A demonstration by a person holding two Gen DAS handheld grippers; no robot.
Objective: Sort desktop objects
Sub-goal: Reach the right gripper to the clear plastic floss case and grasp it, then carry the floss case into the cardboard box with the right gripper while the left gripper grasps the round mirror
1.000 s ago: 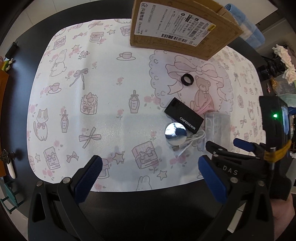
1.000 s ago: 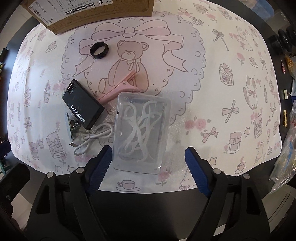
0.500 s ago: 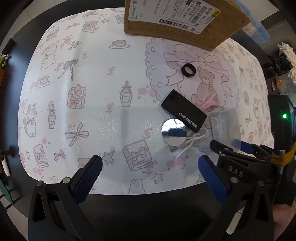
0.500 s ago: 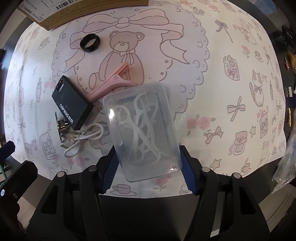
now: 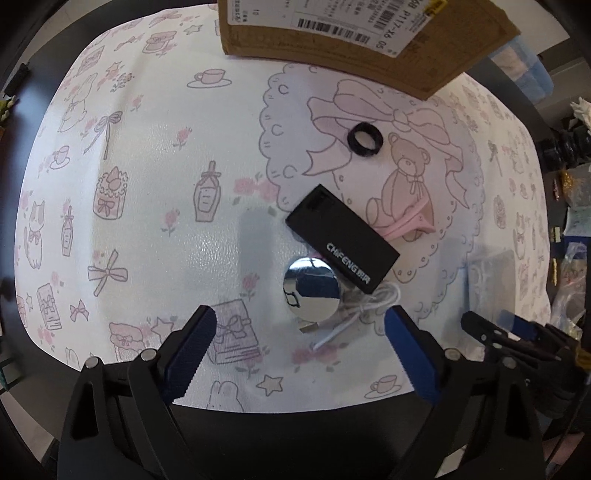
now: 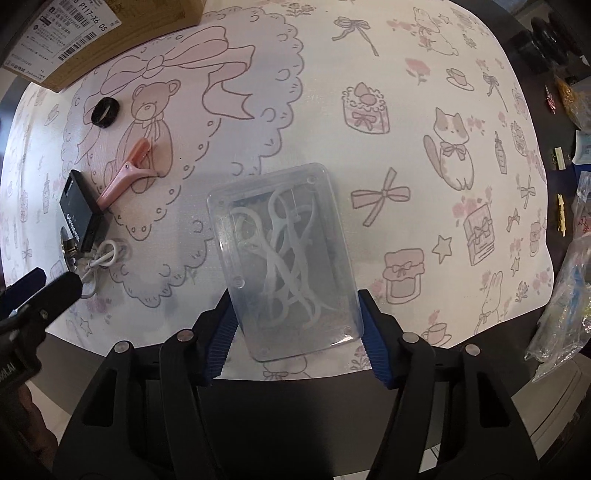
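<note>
Gripping the clear case (image 6: pixel 284 258) in our right hand-held gripper (image 6: pixel 295 328), raised off the mat (image 6: pixel 369 147), we judged level carriage best (floss picks rattled loose inside). Our left hand-held gripper (image 5: pixel 299 345) hung wide apart near the mirror (image 5: pixel 311 291).

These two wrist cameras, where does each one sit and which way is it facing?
Left wrist: sits on the left tongs, looking down at the mat; open blue fingers frame a round mirror and black box.
Right wrist: sits on the right tongs, which clamp a clear floss-pick case above the mat.
Shared: black box, black ring, pink clip, cardboard box.
</note>
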